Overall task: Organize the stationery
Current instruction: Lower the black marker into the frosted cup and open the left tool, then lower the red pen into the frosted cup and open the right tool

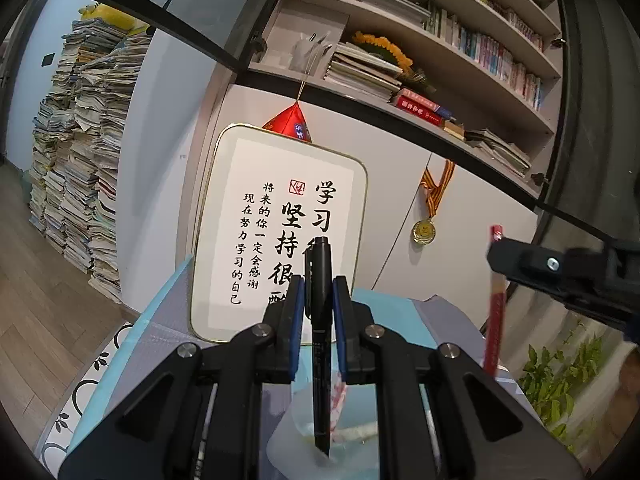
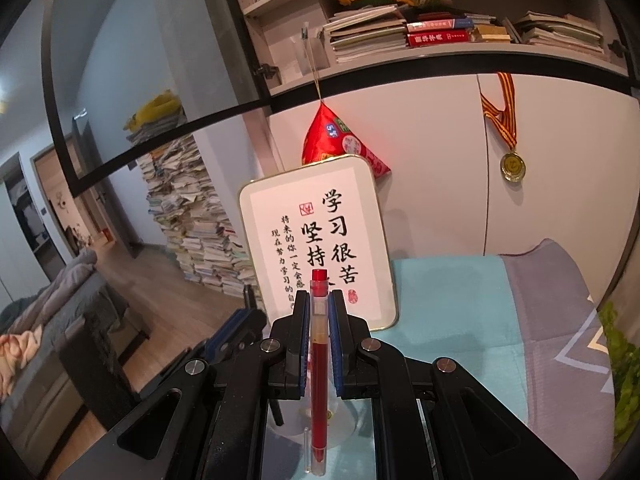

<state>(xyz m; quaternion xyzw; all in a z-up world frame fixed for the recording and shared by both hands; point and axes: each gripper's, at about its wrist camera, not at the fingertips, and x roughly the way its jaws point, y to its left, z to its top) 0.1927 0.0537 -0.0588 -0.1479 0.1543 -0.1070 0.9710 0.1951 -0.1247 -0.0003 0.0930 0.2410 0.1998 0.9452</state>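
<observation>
My left gripper (image 1: 319, 292) is shut on a black pen (image 1: 320, 344) held upright, its lower tip over a translucent cup (image 1: 304, 444) with a few items inside. My right gripper (image 2: 319, 308) is shut on a red pen (image 2: 319, 368) held upright above the same cup (image 2: 296, 416). In the left wrist view the right gripper (image 1: 560, 272) shows at the right with the red pen (image 1: 494, 312) hanging below it. The left gripper's blue-padded fingers (image 2: 232, 332) show at the left of the right wrist view.
A white framed calligraphy sign (image 1: 280, 232) leans against the cabinet behind the cup, on a teal and grey cloth (image 2: 460, 320). A medal (image 2: 512, 166) hangs on the cabinet door. Shelves of books are above. A tall paper stack (image 1: 80, 160) stands left. A green plant (image 1: 560, 384) is at the right.
</observation>
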